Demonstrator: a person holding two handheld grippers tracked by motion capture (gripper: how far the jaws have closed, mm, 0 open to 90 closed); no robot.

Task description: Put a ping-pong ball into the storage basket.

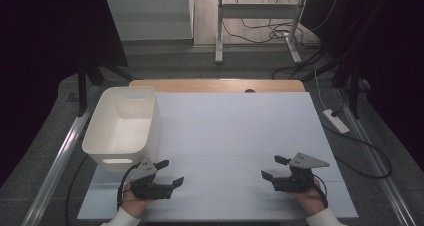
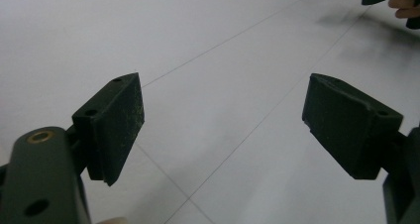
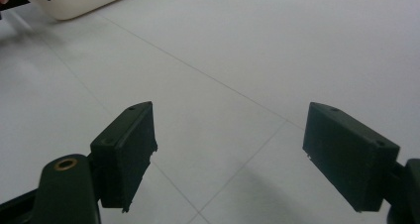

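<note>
I am holding both tools low over the near edge of the white table [image 1: 235,131], the left gripper [image 1: 169,172] and right gripper [image 1: 274,167] each with jaws spread wide and nothing between them. The nearest object, the white bin [image 1: 122,126], is sitting just beyond my left gripper. For a clean start I am judging it best to approach its near wall squarely.
</note>
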